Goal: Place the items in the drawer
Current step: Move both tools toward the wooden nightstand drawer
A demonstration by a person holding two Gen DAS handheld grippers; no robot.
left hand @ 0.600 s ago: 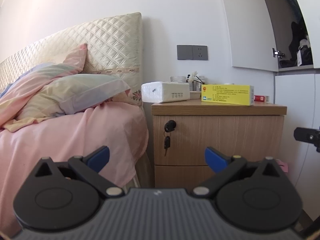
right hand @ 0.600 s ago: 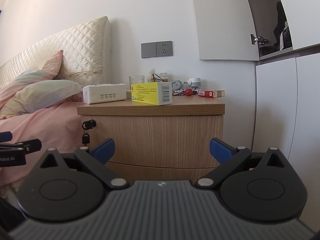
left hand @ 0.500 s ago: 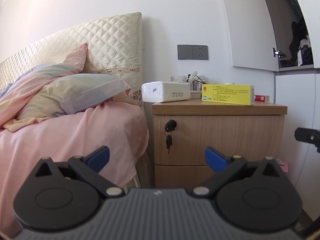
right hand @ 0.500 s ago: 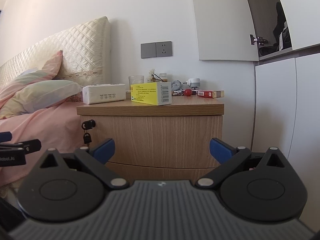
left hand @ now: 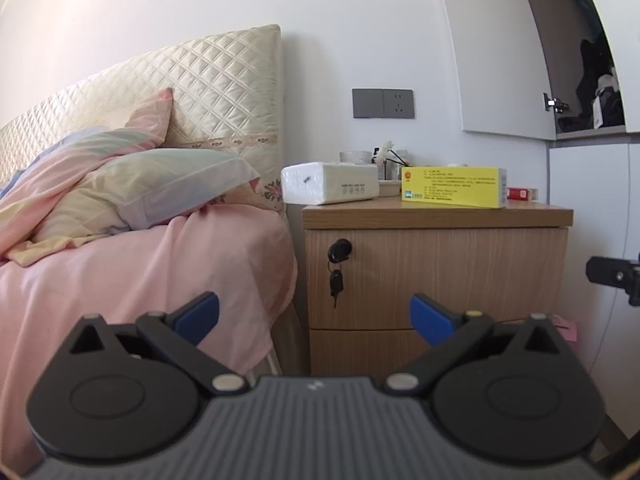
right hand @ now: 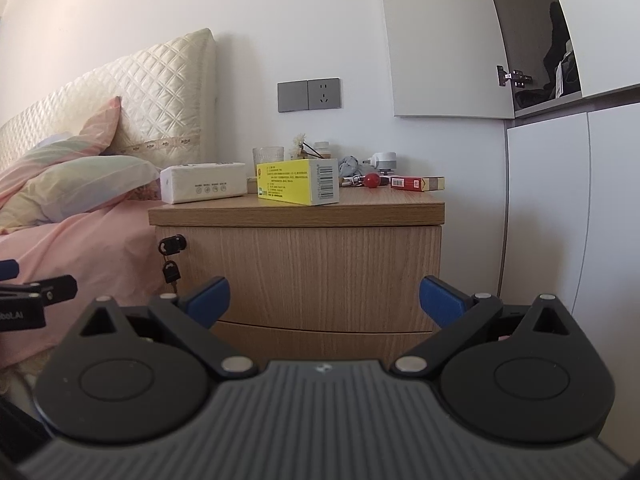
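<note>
While both drawers sit closed, I see the top drawer (right hand: 300, 268) at the centre of the right wrist view, with a key (right hand: 171, 270) hanging from its lock at the left end. On the nightstand (left hand: 436, 216) above it lie the things to stow: a yellow box (right hand: 298, 182) in the middle, a white tissue pack (right hand: 202, 182) just beside it toward the left, and a red packet (right hand: 416, 183) toward the right, apart from the box. A red ball (right hand: 372, 180) and a glass (right hand: 268, 158) stand behind them.

My left tongs (left hand: 314, 316) fill the bottom of the left wrist view, spread wide with nothing between the blue tips. My right tongs (right hand: 324, 298) are likewise wide apart and hold nothing, well short of the drawer front.

A bed with a pink sheet (left hand: 140, 272) takes the left of both frames, touching the nightstand's side.
</note>
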